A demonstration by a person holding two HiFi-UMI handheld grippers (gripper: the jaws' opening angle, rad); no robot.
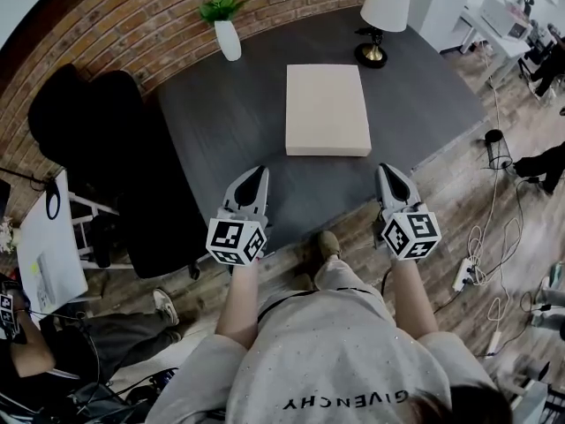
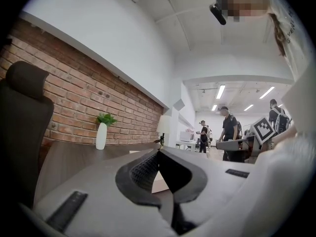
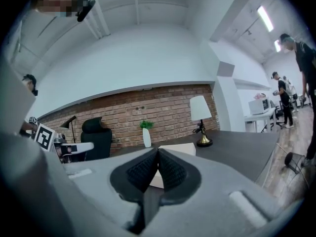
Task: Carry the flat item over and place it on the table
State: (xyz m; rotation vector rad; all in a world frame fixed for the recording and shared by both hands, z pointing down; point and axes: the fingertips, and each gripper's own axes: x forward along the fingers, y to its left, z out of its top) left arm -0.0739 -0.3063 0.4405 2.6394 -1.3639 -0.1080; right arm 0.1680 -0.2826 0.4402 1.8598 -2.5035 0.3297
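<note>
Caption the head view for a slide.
Flat box on the dark table; left gripper and right gripper shut, empty, nearby.

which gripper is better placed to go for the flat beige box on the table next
Right, narrowly. The right gripper sits a bit nearer the flat beige box than the left gripper does. Both are shut and empty, short of the box, so either must open first.

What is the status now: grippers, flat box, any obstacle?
Left gripper shut, empty. Right gripper shut, empty. Flat box lies on table, apart from both. Nothing between grippers and box.
</note>
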